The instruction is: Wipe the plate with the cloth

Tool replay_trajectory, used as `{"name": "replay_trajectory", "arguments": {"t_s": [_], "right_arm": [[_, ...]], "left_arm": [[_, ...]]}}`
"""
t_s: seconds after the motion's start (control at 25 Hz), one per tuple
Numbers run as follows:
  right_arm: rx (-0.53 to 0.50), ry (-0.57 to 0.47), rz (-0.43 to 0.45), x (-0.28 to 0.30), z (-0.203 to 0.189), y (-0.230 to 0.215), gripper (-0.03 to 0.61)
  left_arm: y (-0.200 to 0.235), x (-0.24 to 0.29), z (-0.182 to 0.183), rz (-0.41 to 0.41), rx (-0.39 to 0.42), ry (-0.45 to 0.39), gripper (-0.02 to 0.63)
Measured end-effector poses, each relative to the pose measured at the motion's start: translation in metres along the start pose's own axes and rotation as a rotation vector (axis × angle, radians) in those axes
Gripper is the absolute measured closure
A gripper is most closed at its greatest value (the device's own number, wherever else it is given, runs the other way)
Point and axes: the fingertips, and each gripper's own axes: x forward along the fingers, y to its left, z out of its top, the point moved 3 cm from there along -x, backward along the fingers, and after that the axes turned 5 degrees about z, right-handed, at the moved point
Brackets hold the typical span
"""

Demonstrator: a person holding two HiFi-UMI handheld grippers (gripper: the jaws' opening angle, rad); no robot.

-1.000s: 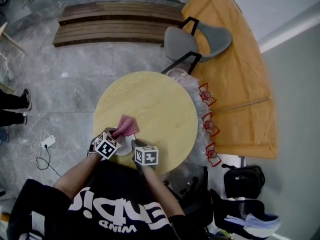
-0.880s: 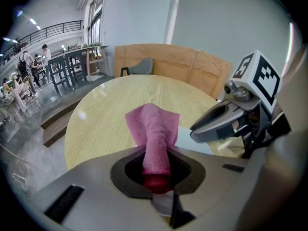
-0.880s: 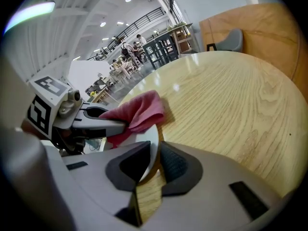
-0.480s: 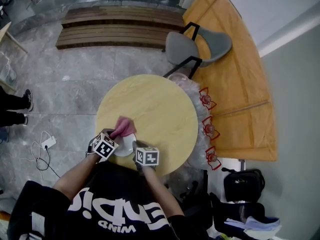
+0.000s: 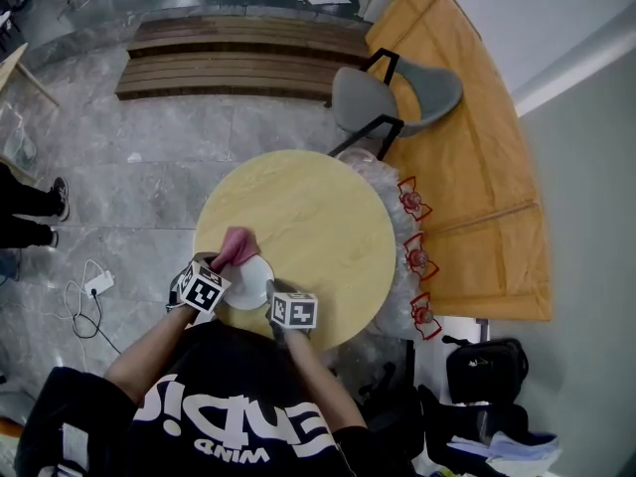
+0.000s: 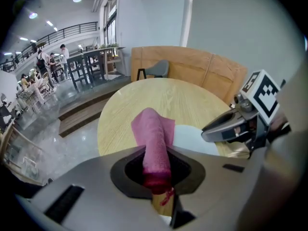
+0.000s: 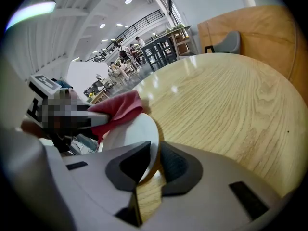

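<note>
The round wooden table (image 5: 318, 217) is carrying the work at its near edge, directly in front of the person. The white plate (image 7: 127, 134) is sitting tilted there, not flat on the tabletop. The right gripper (image 7: 151, 165) is pinching the plate's near rim, with its jaws closed on it. The left gripper (image 6: 156, 179) is clamping a rolled pink cloth (image 6: 155, 138), whose free end is meeting the plate's far edge.

Judgement: wiping is under way. To do it well, the right gripper should be keeping a firm, steady pinch so the plate is not swinging. The left should be pressing the cloth's free end flat on the face and sweeping across it, keeping its hard tips off the plate.
</note>
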Motion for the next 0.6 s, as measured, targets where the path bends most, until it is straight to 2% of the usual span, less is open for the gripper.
{"name": "replay_trajectory", "arguments": {"t_s": [0.16, 0.28, 0.48, 0.6], "right_arm": [[0.019, -0.008, -0.007, 0.000, -0.001, -0.002, 0.500], [0.027, -0.016, -0.006, -0.001, -0.002, -0.002, 0.500], [0.040, -0.027, -0.012, -0.002, -0.001, 0.000, 0.500], [0.046, -0.036, -0.008, -0.002, -0.002, 0.001, 0.500]], "left_arm": [[-0.011, -0.014, 0.020, -0.021, 0.023, -0.056, 0.563], [-0.034, -0.018, 0.028, -0.074, 0.079, -0.069, 0.563], [-0.076, -0.010, 0.019, -0.160, 0.237, -0.031, 0.563], [-0.098, -0.004, 0.007, -0.206, 0.292, -0.003, 0.563]]}}
